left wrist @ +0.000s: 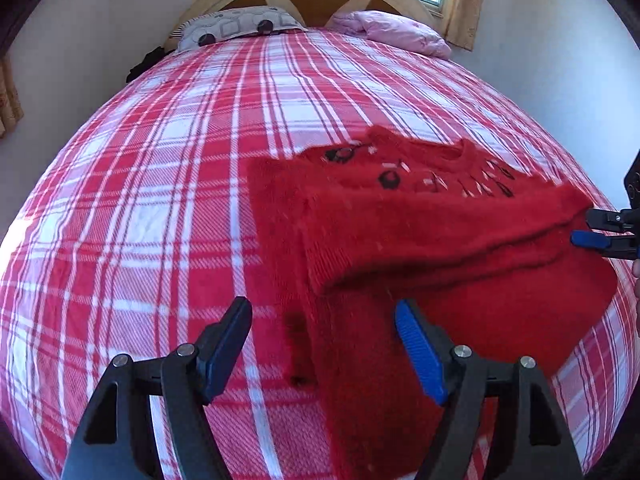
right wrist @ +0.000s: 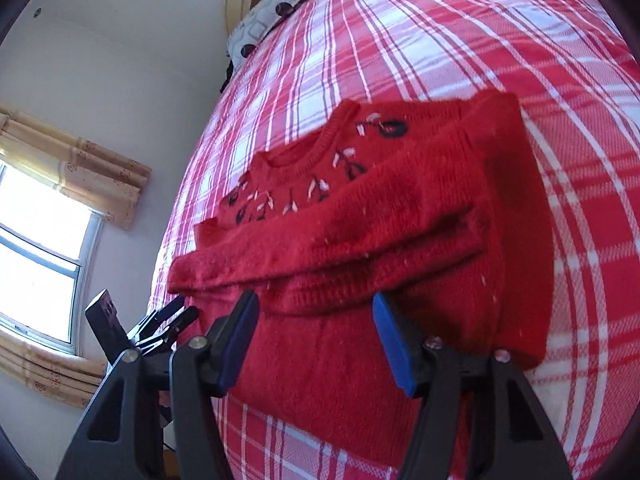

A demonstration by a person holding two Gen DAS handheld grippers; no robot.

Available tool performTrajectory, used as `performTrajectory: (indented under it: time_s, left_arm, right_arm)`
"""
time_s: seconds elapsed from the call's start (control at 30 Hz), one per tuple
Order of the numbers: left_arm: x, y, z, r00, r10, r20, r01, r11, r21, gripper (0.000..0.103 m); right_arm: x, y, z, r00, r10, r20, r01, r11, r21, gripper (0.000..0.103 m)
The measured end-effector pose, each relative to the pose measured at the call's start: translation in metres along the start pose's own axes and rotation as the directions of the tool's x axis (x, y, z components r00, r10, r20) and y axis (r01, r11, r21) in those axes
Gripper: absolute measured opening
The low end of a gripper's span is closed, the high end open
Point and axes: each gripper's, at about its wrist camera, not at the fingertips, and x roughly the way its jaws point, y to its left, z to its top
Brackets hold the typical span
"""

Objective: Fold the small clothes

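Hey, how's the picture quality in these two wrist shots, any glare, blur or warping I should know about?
Left wrist view: heavy fisheye bulge bows the plaid bed cover; the red sweater is slightly motion-soft, and sun glare whitens the left edge. Right wrist view: the window is blown out white, the scene is tilted and warped, and the sweater's embroidery is soft.

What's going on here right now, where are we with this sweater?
A person with a gripper in each hand is folding a red knit sweater on a bed with a red-and-white plaid cover. Both sleeves are folded across the front, below the embroidered neckline. Both grippers are open and hold nothing: the left gripper hovers over the sweater's lower edge, the right gripper over its lower body. The bottom half is not yet folded up.
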Motion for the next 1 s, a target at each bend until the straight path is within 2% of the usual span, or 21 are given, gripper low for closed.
performTrajectory:
  time_s: [0.1, 0.17, 0.27, 0.33, 0.4, 0.47, 0.5, 0.57, 0.67, 0.77, 0.9, 1.0]
  left_arm:
    - [0.003, 0.007, 0.019, 1.0, 0.011, 0.029, -0.01, 0.999, -0.036, 0.075]
    - [0.01, 0.017, 0.031, 0.998, 0.049, 0.034, -0.046, 0.996, -0.073, 0.075]
    - [0.018, 0.031, 0.043, 0.996, 0.082, 0.017, -0.079, 0.986, -0.145, 0.075]
    - [0.011, 0.038, 0.044, 0.999, 0.035, 0.034, -0.028, 0.981, -0.191, 0.075]
    - [0.001, 0.035, 0.04, 0.998, 0.011, 0.059, 0.0, 0.982, -0.186, 0.075]
    - [-0.004, 0.03, 0.035, 0.998, 0.018, 0.064, -0.008, 0.988, -0.152, 0.075]
    - [-0.004, 0.027, 0.031, 0.998, 0.025, 0.057, -0.018, 0.991, -0.132, 0.075]
    - [-0.002, 0.025, 0.029, 0.999, 0.022, 0.047, -0.017, 0.993, -0.114, 0.075]
    - [0.005, 0.029, 0.03, 0.999, 0.038, 0.039, -0.033, 0.992, -0.119, 0.075]
    - [0.012, 0.039, 0.036, 0.998, 0.038, 0.043, -0.031, 0.986, -0.163, 0.075]
    - [0.009, 0.044, 0.044, 0.997, 0.041, 0.063, -0.028, 0.98, -0.196, 0.075]
    - [-0.003, 0.043, 0.048, 0.993, 0.047, 0.107, -0.024, 0.978, -0.207, 0.075]
  right_arm:
    - [-0.004, 0.008, 0.024, 0.998, 0.021, 0.051, -0.021, 1.0, -0.008, 0.063]
    - [-0.006, 0.014, 0.044, 0.994, 0.043, 0.1, -0.043, 0.999, -0.006, 0.064]
    - [-0.01, 0.019, 0.063, 0.986, 0.049, 0.161, -0.053, 0.998, 0.02, 0.066]
    - [-0.01, 0.025, 0.059, 0.985, 0.095, 0.144, -0.098, 0.995, 0.015, 0.066]
    - [-0.005, 0.041, 0.042, 0.991, 0.114, 0.071, -0.11, 0.992, -0.069, 0.066]
    - [0.007, 0.055, 0.016, 0.998, 0.048, -0.027, -0.052, 0.982, -0.182, 0.066]
    - [0.014, 0.059, 0.003, 0.997, -0.001, -0.072, -0.015, 0.974, -0.228, 0.063]
    - [0.029, 0.062, -0.021, 0.985, -0.086, -0.152, 0.035, 0.949, -0.313, 0.056]
    - [0.044, 0.06, -0.036, 0.962, -0.197, -0.19, 0.111, 0.916, -0.384, 0.051]
    - [0.045, 0.06, -0.021, 0.957, -0.261, -0.123, 0.199, 0.906, -0.375, 0.051]
    - [0.041, 0.068, 0.02, 0.949, -0.315, 0.021, 0.301, 0.883, -0.359, 0.052]
    - [0.035, 0.074, 0.051, 0.95, -0.282, 0.131, 0.31, 0.899, -0.311, 0.052]
